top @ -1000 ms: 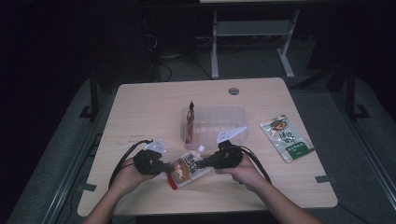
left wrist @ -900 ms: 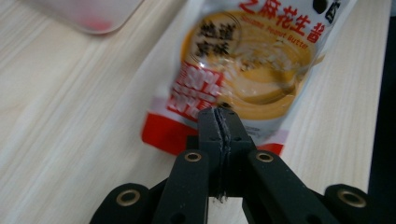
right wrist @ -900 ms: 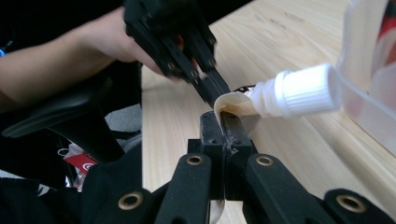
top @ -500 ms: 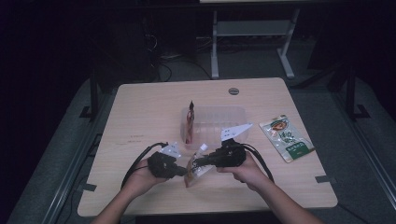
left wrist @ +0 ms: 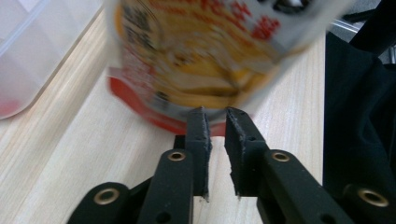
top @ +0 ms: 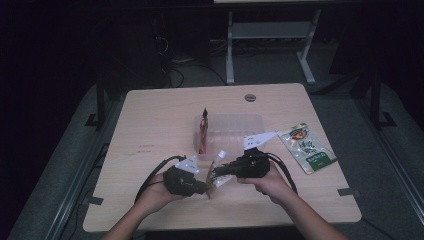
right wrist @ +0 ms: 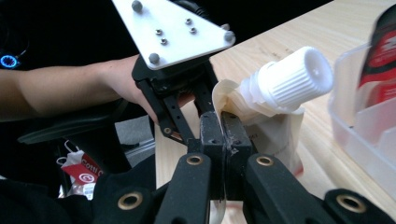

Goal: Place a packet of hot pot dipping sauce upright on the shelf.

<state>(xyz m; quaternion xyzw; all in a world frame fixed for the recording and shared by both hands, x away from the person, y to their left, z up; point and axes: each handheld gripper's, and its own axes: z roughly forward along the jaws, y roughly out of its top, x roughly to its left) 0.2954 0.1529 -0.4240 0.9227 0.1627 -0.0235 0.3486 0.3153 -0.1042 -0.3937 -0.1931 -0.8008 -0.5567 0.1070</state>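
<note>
A spouted pouch (top: 218,182) with a white screw cap (right wrist: 289,79) and yellow-and-red print (left wrist: 196,51) hangs just above the table between the two grippers. My right gripper (top: 216,175) is shut on the pouch's cream side edge (right wrist: 275,126), with its jaws (right wrist: 219,116) pressed together on the film below the spout. My left gripper (top: 204,189) faces it from the left. Its jaws (left wrist: 215,116) have just been opening and stand slightly apart at the pouch's red bottom edge, with nothing pinched between the pads.
A clear plastic container (top: 235,131) stands behind the grippers with a red sachet (top: 203,131) upright at its left end. A green snack packet (top: 308,148) lies flat to the right. The wooden table (top: 150,130) has bare room at the left and back.
The left gripper moved right, up against the pouch, and its jaws parted a little. The pouch turned from lying face-up to edge-on, lifted slightly by the right gripper.
</note>
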